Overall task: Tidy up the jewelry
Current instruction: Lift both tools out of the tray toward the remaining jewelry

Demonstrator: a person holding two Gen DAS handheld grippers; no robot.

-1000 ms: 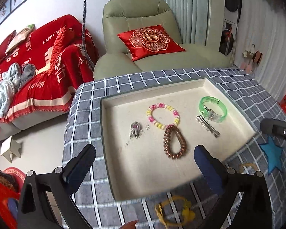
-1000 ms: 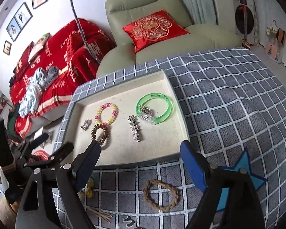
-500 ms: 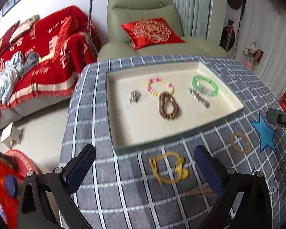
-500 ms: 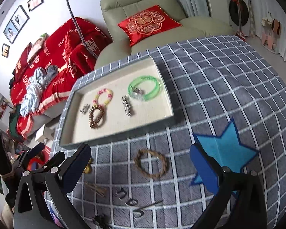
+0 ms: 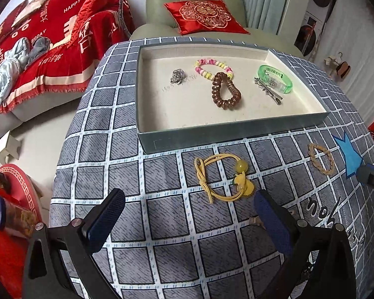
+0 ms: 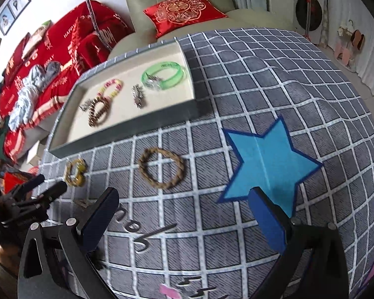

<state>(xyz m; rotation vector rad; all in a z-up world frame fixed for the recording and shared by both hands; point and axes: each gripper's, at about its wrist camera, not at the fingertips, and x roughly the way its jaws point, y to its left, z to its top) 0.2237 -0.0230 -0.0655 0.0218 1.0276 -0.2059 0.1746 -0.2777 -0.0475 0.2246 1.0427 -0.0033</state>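
Note:
A grey tray [image 5: 232, 129] with a cream floor holds a silver pendant [image 5: 177, 76], a pink-and-yellow bead bracelet [image 5: 213, 67], a brown coil hair tie [image 5: 225, 91], a green bangle [image 5: 275, 78] and a silver hair clip [image 5: 268, 91]. In front of it, on the checked cloth, lie a yellow cord hair tie [image 5: 224, 177] and a braided tan ring [image 5: 321, 158]. My left gripper [image 5: 187, 199] hangs open just short of the yellow tie, holding nothing. My right gripper [image 6: 184, 194] is open too, wide and with nothing in it, just short of the braided ring [image 6: 162, 168].
A blue star [image 6: 269, 159] is printed on the cloth right of the ring. A small metal clip [image 5: 255, 220] lies by my left gripper's right finger. The table edge drops off at the left toward a red-covered sofa [image 5: 37, 49]. A green armchair [image 5: 202, 16] stands behind the tray.
Both grippers have drawn back from the tray and sunk toward the near cloth, so the yellow tie and braided ring now sit just ahead of them. The right jaws widened a little.

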